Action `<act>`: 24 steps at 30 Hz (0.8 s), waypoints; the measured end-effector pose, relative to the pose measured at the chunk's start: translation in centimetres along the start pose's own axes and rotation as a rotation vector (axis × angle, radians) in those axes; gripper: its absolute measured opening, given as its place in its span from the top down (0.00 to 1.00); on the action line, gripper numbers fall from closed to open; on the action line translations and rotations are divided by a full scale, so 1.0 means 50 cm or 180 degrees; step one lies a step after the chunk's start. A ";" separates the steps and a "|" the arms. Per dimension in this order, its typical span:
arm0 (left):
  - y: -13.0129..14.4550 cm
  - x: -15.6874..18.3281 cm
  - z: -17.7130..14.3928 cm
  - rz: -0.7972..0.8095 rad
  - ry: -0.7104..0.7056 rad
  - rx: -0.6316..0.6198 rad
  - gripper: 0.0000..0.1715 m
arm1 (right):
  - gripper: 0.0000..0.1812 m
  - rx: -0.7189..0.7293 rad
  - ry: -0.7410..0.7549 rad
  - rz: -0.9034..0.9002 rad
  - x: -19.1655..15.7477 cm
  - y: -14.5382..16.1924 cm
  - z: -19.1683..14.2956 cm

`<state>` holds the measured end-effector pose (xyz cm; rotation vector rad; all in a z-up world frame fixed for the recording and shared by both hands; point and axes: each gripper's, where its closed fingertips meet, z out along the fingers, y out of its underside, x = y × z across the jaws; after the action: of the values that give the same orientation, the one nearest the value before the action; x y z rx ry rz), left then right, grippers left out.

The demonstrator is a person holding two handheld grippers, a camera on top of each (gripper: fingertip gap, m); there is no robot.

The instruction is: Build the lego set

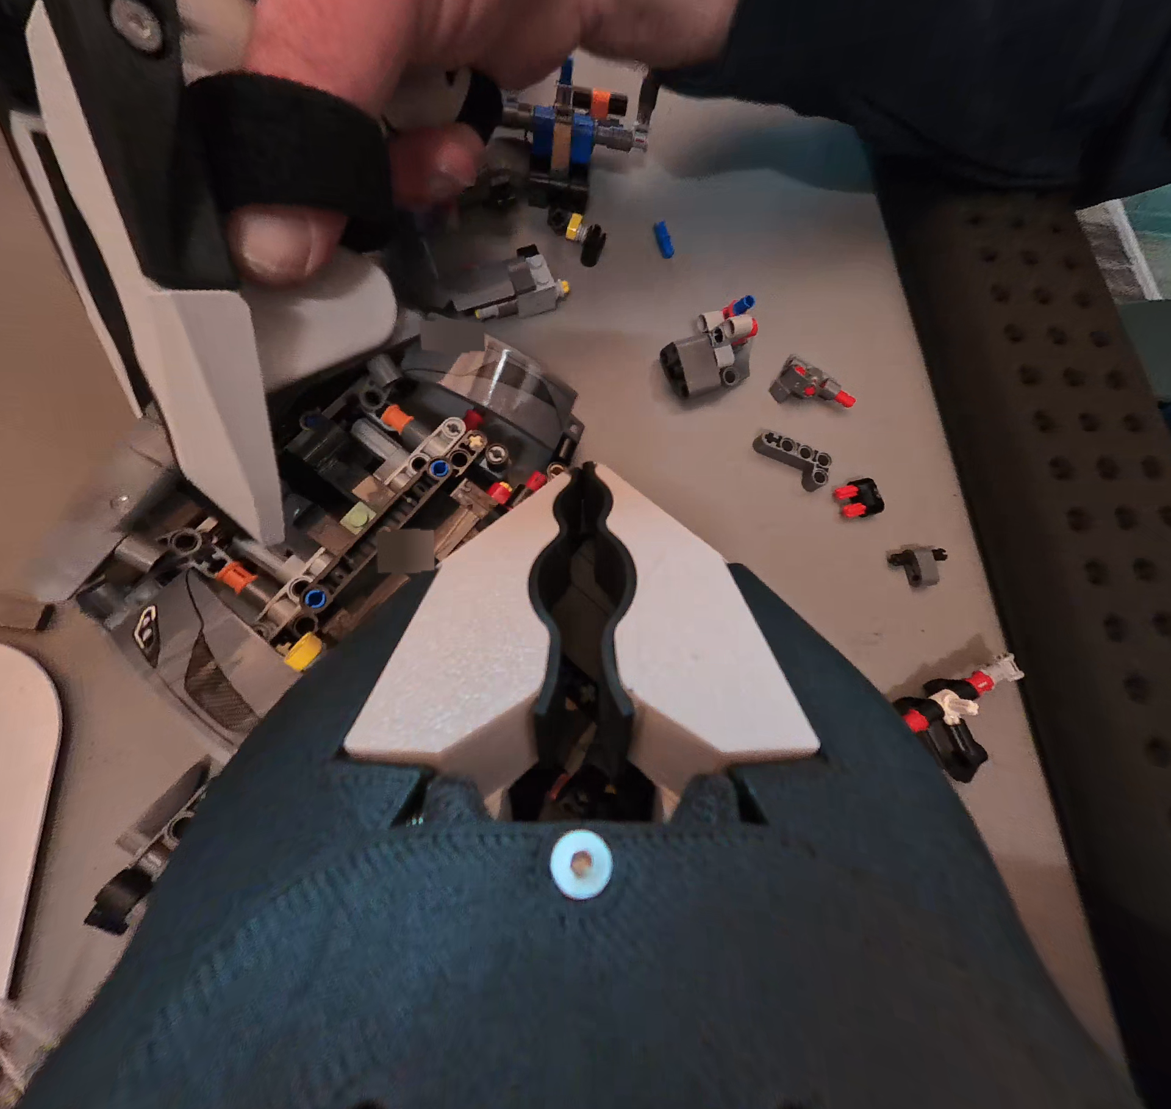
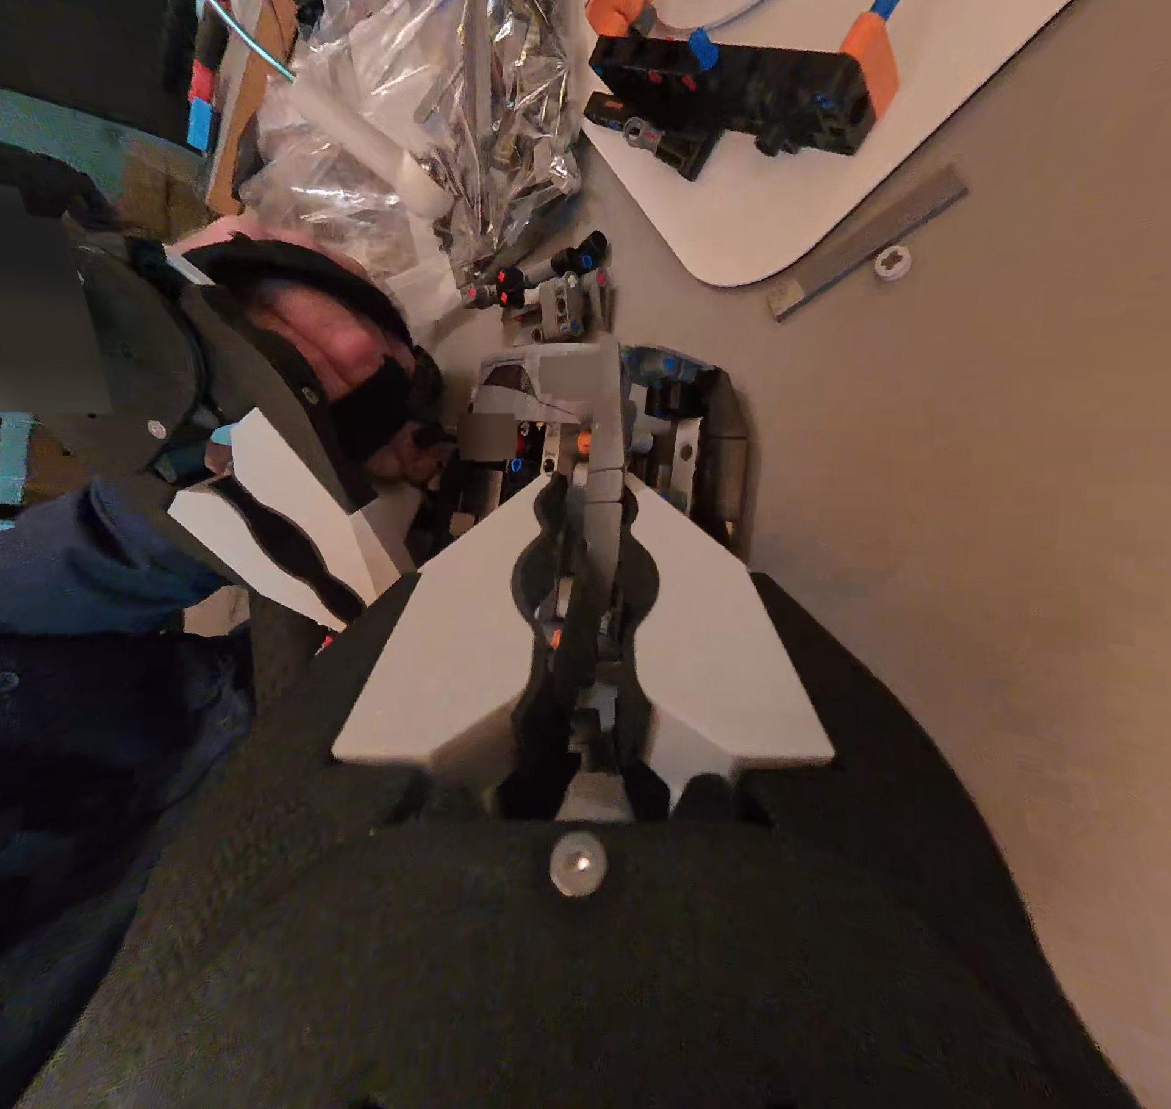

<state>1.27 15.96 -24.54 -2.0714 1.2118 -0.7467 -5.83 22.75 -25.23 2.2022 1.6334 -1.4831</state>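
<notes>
Both tongs clench the lego model on the bench: left tongs at its dark edge, right tongs pinching a grey panel. Uneven squeezing could pop that panel loose.

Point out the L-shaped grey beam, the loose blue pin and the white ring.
L-shaped grey beam [image 1: 795, 457], left wrist view, its long arm.
Blue pin [image 1: 663, 239], left wrist view, mid-shaft.
White ring [image 2: 893, 263], right wrist view, its rim.
</notes>
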 end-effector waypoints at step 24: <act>0.003 -0.016 0.002 -0.0008 -0.0119 -0.0062 1.00 | 0.98 -0.0271 0.0620 -0.1311 -0.044 0.013 -0.104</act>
<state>0.93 16.63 -24.83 -2.0938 1.2008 -0.6970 -1.94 23.52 -21.19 2.1116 2.2782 -1.2656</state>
